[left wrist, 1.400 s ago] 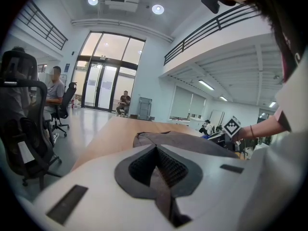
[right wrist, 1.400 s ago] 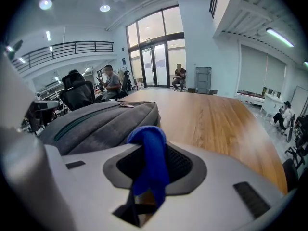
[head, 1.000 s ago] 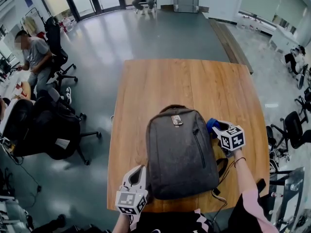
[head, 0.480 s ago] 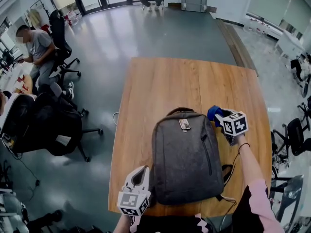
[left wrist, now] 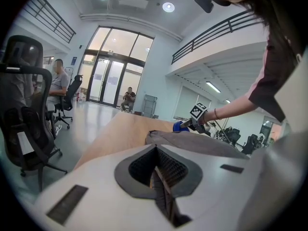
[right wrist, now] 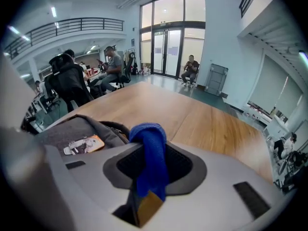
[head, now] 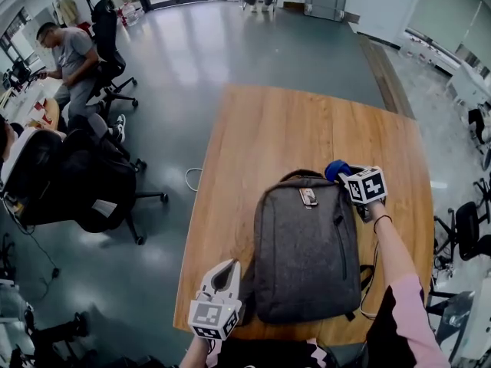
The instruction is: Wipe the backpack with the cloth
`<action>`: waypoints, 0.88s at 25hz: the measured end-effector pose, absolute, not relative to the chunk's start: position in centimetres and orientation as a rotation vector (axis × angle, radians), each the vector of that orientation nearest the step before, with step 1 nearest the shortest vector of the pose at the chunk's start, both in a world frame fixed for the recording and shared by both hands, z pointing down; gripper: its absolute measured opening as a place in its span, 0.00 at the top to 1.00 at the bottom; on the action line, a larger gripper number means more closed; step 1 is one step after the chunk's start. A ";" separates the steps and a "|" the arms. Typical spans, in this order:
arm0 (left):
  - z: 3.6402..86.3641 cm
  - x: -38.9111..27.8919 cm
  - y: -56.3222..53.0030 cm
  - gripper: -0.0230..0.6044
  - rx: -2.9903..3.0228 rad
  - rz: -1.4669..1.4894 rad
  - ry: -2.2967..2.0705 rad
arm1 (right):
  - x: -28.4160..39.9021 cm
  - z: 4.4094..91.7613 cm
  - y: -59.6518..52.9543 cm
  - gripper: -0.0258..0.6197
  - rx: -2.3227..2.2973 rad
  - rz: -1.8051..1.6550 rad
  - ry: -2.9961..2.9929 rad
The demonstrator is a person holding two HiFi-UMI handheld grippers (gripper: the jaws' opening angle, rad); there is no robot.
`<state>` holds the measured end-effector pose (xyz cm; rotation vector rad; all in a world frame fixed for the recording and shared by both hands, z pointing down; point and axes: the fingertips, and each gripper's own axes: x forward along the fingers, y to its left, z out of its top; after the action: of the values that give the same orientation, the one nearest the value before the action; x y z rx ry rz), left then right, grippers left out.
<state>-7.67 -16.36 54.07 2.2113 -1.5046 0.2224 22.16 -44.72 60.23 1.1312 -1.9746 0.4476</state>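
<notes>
Blue cloth [right wrist: 149, 153] gripped and poised at the backpack's top corner
Fingers [right wrist: 86, 177] of the right gripper [right wrist: 147, 177] are clamped on the cloth, just beside the upper right corner of the grey backpack [head: 307, 251], which lies flat on the tabletop [head: 284, 129]; wiping looks about to start, calling for the cloth to press onto the fabric and sweep across. Left gripper [head: 224, 273] has its fingers together on nothing, by the bag's lower left corner, close to the tabletop's near edge; open wood lies beyond the bag
</notes>
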 end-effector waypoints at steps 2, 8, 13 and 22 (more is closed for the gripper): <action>53.9 -8.2 -16.4 0.97 2.204 0.210 -1.516 | 20.8 60.4 -44.8 0.78 1.105 0.438 -1.976; 54.0 -10.2 -16.2 0.97 2.177 0.187 -1.549 | 15.9 59.5 -45.4 0.78 1.001 0.323 -1.982; 54.0 -11.1 -16.0 0.97 2.155 0.163 -1.576 | 11.3 58.5 -45.6 0.78 0.913 0.275 -2.034; 53.3 -14.0 -15.2 0.97 2.110 0.095 -1.665 | 2.1 58.2 -43.2 0.78 0.729 0.218 -2.098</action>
<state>-13.96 -15.22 53.28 2.1102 -1.6651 0.0949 2.14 -43.18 58.18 0.7289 -2.0985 0.2184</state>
